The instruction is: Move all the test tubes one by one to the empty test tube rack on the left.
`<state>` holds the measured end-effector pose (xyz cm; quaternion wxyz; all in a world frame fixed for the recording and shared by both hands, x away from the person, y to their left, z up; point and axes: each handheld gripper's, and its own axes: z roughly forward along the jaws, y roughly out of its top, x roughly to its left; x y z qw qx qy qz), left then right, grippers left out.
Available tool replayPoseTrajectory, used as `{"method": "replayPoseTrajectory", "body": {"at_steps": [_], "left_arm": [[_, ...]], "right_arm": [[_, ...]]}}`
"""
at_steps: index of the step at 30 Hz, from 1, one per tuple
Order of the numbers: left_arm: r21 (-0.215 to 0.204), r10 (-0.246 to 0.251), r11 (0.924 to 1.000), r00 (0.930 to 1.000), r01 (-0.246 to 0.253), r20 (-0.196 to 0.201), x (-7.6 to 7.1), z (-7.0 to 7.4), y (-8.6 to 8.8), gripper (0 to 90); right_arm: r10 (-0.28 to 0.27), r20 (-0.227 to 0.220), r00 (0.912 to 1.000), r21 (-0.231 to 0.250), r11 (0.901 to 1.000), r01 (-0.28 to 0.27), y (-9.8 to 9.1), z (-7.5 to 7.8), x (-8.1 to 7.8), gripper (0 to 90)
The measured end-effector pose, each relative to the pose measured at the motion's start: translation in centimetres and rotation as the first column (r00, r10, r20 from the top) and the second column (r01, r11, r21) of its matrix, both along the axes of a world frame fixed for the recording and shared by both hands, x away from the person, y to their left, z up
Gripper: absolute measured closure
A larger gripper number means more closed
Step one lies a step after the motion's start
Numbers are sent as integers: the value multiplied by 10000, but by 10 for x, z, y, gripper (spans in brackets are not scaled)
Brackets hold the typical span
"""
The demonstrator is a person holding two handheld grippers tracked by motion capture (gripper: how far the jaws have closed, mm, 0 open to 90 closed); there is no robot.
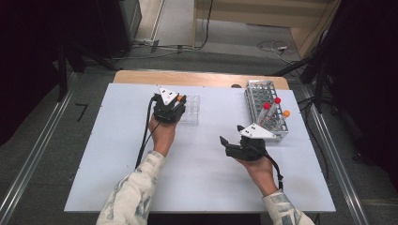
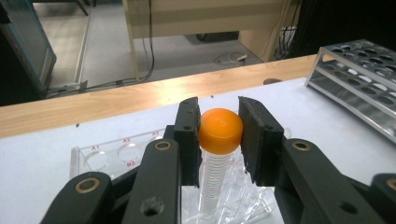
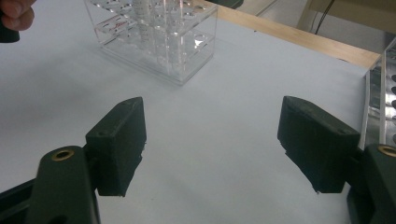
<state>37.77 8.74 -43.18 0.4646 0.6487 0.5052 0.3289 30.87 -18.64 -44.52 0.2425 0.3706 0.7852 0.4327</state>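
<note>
An orange-capped clear tube (image 2: 220, 133) stands upright between the jaws of my left gripper (image 2: 219, 135), whose pads press its cap from both sides. Its lower end reaches down into a clear plastic rack (image 2: 107, 156). From above, my left gripper (image 1: 177, 102) sits over that clear rack (image 1: 192, 112) at the table's middle back, with the orange cap (image 1: 179, 98) at its tip. My right gripper (image 1: 231, 134) hovers open over bare table, left of a metal rack (image 1: 263, 93). Nothing lies between the wide jaws of my right gripper (image 3: 212, 140).
The metal rack holds two red-capped tubes (image 1: 266, 106) and an orange-capped one (image 1: 286, 113). It shows at the right in the left gripper view (image 2: 359, 79) and in the right gripper view (image 3: 380, 98). The clear rack (image 3: 159, 42) stands ahead of the right jaws. A white sheet (image 1: 202, 178) covers the table.
</note>
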Motion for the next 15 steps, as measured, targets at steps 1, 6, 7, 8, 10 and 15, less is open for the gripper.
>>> {"method": "replayPoseTrajectory", "body": {"at_steps": [1,6,7,8,10,15], "left_arm": [[39,14,10000,10000,-14,-46,0,-1,-1,699],[67,40,10000,9997,-38,-230,2,-5,-2,690],[30,55,10000,9996,-55,-260,2,-5,-2,684],[-3,51,10000,9996,-51,-267,2,-6,-1,669],[-65,40,10000,9997,-41,-251,2,-5,-1,646],[-239,30,9997,9996,-36,-266,-1,-1,1,559]], "right_arm": [[-10,-18,10000,0,10000,10,0,0,0,220],[-15,-15,10000,-55,10000,15,1,-1,0,220],[-16,-18,10000,-48,10000,16,1,-1,0,220],[-18,-19,10000,-42,10000,18,1,-1,0,220],[-19,-14,10000,-49,10000,19,1,-1,0,219],[-91,-24,10000,-95,9999,90,0,-1,0,190]]}}
